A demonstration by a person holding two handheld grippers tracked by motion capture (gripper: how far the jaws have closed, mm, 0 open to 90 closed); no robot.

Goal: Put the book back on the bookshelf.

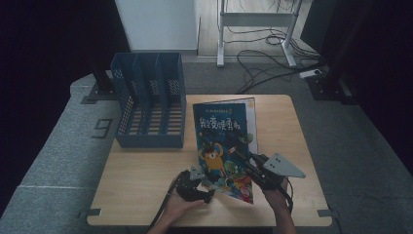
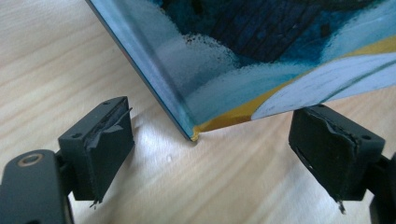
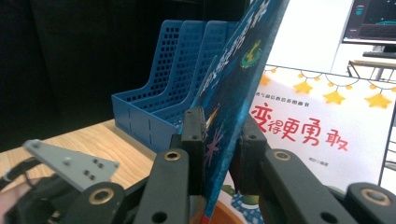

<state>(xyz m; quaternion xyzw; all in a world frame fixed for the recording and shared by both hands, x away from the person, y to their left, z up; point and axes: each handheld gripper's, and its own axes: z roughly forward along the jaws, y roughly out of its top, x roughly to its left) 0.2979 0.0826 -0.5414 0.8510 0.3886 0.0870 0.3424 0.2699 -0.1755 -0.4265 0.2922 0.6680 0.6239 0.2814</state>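
Note:
A picture book [image 1: 221, 136] with a dark blue cartoon cover lies in the middle of the wooden table [image 1: 141, 180]. Its front cover [image 3: 238, 74] is raised off the white title page [image 3: 308, 130]. My right gripper [image 1: 239, 157] comes in from the lower right and is shut on the cover's edge; the right gripper view has a pad on each side of the cover [image 3: 219, 126]. My left gripper [image 1: 204, 181] sits at the book's near left corner. Its jaws stand open [image 2: 210, 140], level with the table, and the book's corner [image 2: 194, 135] lies between them without touching either pad.
A blue three-slot file organizer [image 1: 148, 97] stands at the table's back left, and its slots [image 3: 159, 107] hold nothing that I can see. Bare wood lies left of the book. Cables [image 1: 263, 63] and a white stand lie on the floor beyond the table.

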